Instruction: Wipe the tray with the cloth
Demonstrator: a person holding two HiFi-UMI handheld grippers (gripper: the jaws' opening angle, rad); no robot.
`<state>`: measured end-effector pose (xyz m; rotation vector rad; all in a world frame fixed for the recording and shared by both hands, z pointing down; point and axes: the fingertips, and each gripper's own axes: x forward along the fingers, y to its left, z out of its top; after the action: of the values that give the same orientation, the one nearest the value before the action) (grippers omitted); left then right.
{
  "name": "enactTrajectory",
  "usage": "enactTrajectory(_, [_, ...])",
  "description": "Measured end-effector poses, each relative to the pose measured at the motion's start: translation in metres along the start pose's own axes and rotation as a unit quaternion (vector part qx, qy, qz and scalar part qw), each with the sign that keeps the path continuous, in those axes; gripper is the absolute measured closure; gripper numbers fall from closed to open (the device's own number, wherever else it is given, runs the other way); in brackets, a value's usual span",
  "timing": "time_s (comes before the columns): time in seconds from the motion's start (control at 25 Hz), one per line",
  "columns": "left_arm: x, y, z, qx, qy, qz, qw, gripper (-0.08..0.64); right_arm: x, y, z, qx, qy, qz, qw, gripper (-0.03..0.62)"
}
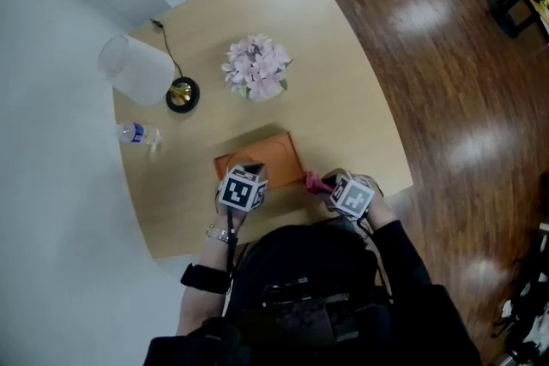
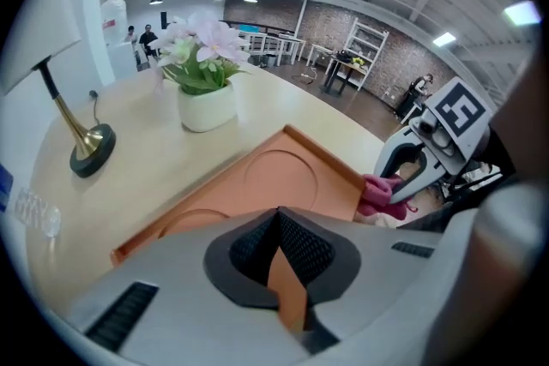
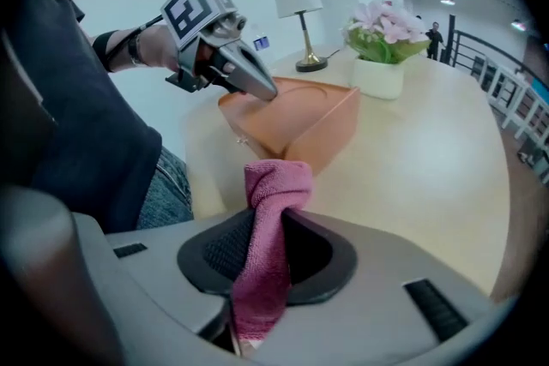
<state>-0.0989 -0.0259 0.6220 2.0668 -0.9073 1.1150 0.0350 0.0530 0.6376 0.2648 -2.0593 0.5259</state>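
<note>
**Gripping the tray [image 2: 274,176] rim with your left gripper [image 2: 285,266], cloth [image 3: 274,184] pinched in your right gripper [image 3: 264,257]**

Your left jaws are pressed together on the tray's near wall. A strip of orange rim shows between the pads in the left gripper view. Your right jaws are pinching the pink cloth, which stands up in a folded wad from between them.

In the head view, the orange tray lies in the lower middle of the table [image 1: 343,99], close to the edge nearest you. The cloth is at the tray's lower right corner, just beside the wall there. You cannot tell from any view whether it touches that wall. The tray's inside is bare, with two shallow round recesses pressed into its floor.

Mind the edges: both grippers are low in the frame, close to the table's near edge. Your right gripper is also near the lower right corner, where the wood floor [image 1: 446,56] begins.

For open room, you have bare tabletop to the right of the tray and a band of it above. The pot of pink flowers [image 1: 256,69] stands above the tray, apart from it. The lamp [image 1: 146,73] and the water bottle [image 1: 137,134] are at the upper left, well apart from the tray.
</note>
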Motion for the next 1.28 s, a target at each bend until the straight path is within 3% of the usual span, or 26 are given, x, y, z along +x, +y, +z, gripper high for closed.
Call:
enactTrajectory(0.2, [-0.057, -0.006, -0.021, -0.041, -0.058, -0.001, 0.9975, 0.558, -0.022, -0.077, 0.017, 0.041, -0.035, -0.094, 0.994, 0.488])
enactTrajectory(0.32, [-0.068, -0.01, -0.071, -0.081, -0.038, -0.002, 0.996, 0.558, -0.021, -0.116, 0.055, 0.021, -0.065, -0.124, 0.99, 0.488])
enactTrajectory(0.44, [-0.061, -0.008, -0.116, -0.127, -0.009, 0.011, 0.9918, 0.558, -0.011, -0.143, 0.093, -0.013, -0.073, -0.126, 0.989, 0.488])
enactTrajectory(0.6, [-0.043, -0.003, -0.137, -0.17, 0.005, 0.025, 0.9851, 0.558, 0.009, -0.167, 0.132, -0.053, -0.061, -0.114, 0.99, 0.488])
enactTrajectory(0.72, [-0.031, 0.008, -0.141, -0.193, 0.008, 0.041, 0.9802, 0.557, 0.026, -0.162, 0.158, -0.103, -0.056, -0.079, 0.99, 0.488])
enactTrajectory(0.92, [-0.027, 0.021, -0.137, -0.225, 0.011, 0.052, 0.973, 0.558, 0.045, -0.154, 0.155, -0.125, -0.028, -0.032, 0.991, 0.489])
enactTrajectory(1.08, [-0.029, 0.036, -0.125, -0.227, 0.005, 0.062, 0.9718, 0.558, 0.038, -0.142, 0.149, -0.125, -0.025, 0.018, 0.992, 0.494])
enactTrajectory(1.28, [-0.03, 0.071, -0.103, -0.175, 0.028, 0.09, 0.98, 0.558, 0.031, -0.124, 0.114, -0.116, -0.007, 0.05, 0.992, 0.499])
